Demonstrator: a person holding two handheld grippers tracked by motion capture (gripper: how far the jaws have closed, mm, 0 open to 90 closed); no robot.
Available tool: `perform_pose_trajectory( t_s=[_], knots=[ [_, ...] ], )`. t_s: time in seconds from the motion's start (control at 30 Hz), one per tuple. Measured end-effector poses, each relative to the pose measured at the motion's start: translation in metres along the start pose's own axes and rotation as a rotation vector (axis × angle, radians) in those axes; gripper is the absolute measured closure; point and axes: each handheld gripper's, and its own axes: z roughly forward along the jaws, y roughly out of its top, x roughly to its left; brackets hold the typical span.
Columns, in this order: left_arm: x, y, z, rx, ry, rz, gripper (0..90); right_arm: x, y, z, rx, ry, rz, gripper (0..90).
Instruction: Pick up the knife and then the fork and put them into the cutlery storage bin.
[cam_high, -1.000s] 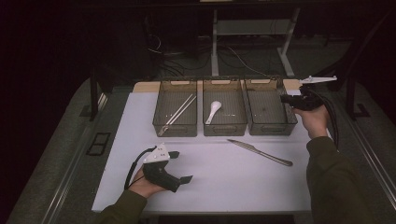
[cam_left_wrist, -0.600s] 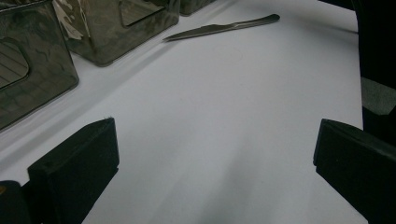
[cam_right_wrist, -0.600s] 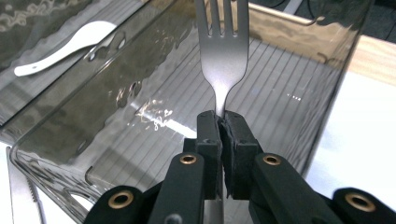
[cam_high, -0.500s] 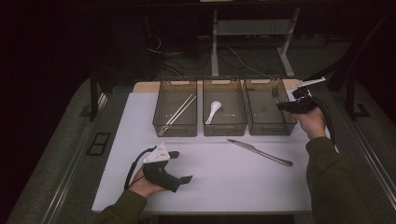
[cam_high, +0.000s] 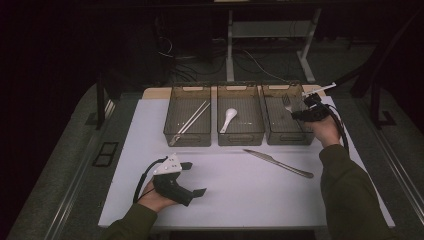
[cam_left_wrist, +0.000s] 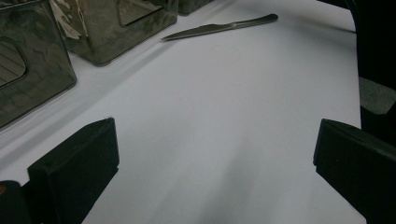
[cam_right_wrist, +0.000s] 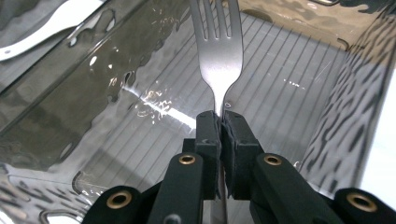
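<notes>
— The right gripper (cam_high: 301, 111) has come down since a second ago; it sat higher over the far right corner of the surface (cam_high: 240, 200), and now it's dipping into the right bin (cam_high: 274, 131).

— And the fork (cam_right_wrist: 219, 51)?

— Clenched between the jaws by its neck, tines pointing ahead and hanging inside the bin, above the ribbed floor. It looks not quite touching down, though I can't be sure.

— So how should it be finished?

— I'd say lower it gently until the tines rest on the bottom, keep it lengthwise along the bin so it clears the walls, then let go and lift straight out. Dropping it from up here could make it bounce or lean on the rim.

— The other hand?

— The left gripper (cam_high: 195, 178) lies near the front edge, jaws wide apart with nothing between them, just bare surface. The knife (cam_high: 278, 163) lies in front of the bins, towards the right side, probably next. The spoon (cam_high: 229, 119) is in the middle bin, the chopsticks (cam_high: 190, 122) in the left one.
</notes>
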Motion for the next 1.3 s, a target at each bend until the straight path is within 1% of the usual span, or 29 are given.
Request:
perform_pose_trajectory(
  t_s=[0.07,0.13,0.17,0.27,0.43,0.53,0.67,0.7,0.8,0.87,1.0,1.07,1.13,1.2,1.3],
  knots=[
    [0.0,0.0,0.0,-0.001,0.0,-0.002,0.0,0.002,0.001,0.003,0.013,0.008,0.001,85.0],
    [0.0,0.0,0.0,0.0,0.0,0.0,0.0,0.003,0.002,0.005,0.027,0.005,-0.001,87.7],
    [0.0,0.0,0.0,-0.001,-0.001,0.0,0.0,0.004,0.001,0.006,0.032,0.003,-0.008,87.4],
    [0.0,0.0,0.0,-0.001,-0.002,0.001,0.0,0.004,0.001,0.007,0.03,0.008,-0.003,86.8],
    [0.0,0.0,0.0,0.001,-0.002,0.002,0.0,0.004,0.001,0.006,0.025,0.011,0.006,81.2],
    [0.0,0.0,0.0,0.0,-0.002,0.002,0.0,0.003,0.001,0.005,0.007,0.021,0.015,76.2],
    [0.0,0.0,0.0,-0.001,0.0,0.003,0.0,0.002,0.001,0.0,-0.022,0.039,0.032,67.8],
    [0.0,0.0,0.0,-0.001,0.0,0.003,0.0,0.002,0.0,-0.003,-0.035,0.047,0.039,65.5],
    [-0.001,0.0,0.0,0.0,0.0,0.007,0.0,0.002,-0.001,-0.012,-0.088,0.085,0.059,62.2],
    [-0.001,0.0,0.0,0.003,0.001,0.009,0.0,0.004,-0.002,-0.017,-0.111,0.082,0.056,58.5],
    [-0.001,-0.001,0.001,0.015,0.013,0.022,0.0,0.009,-0.005,-0.028,-0.166,0.131,0.043,51.4],
    [-0.001,0.0,0.001,0.012,0.01,0.023,0.0,0.013,-0.006,-0.034,-0.191,0.139,0.035,48.4],
    [-0.001,0.0,0.001,0.009,0.01,0.024,0.0,0.018,-0.007,-0.038,-0.206,0.153,0.02,45.5],
    [-0.001,0.0,0.0,0.013,0.009,0.029,0.0,0.023,-0.008,-0.042,-0.214,0.166,0.003,44.5],
    [0.0,0.0,-0.001,0.01,0.01,0.03,0.0,0.03,-0.011,-0.049,-0.234,0.187,-0.01,43.0]
  ],
)
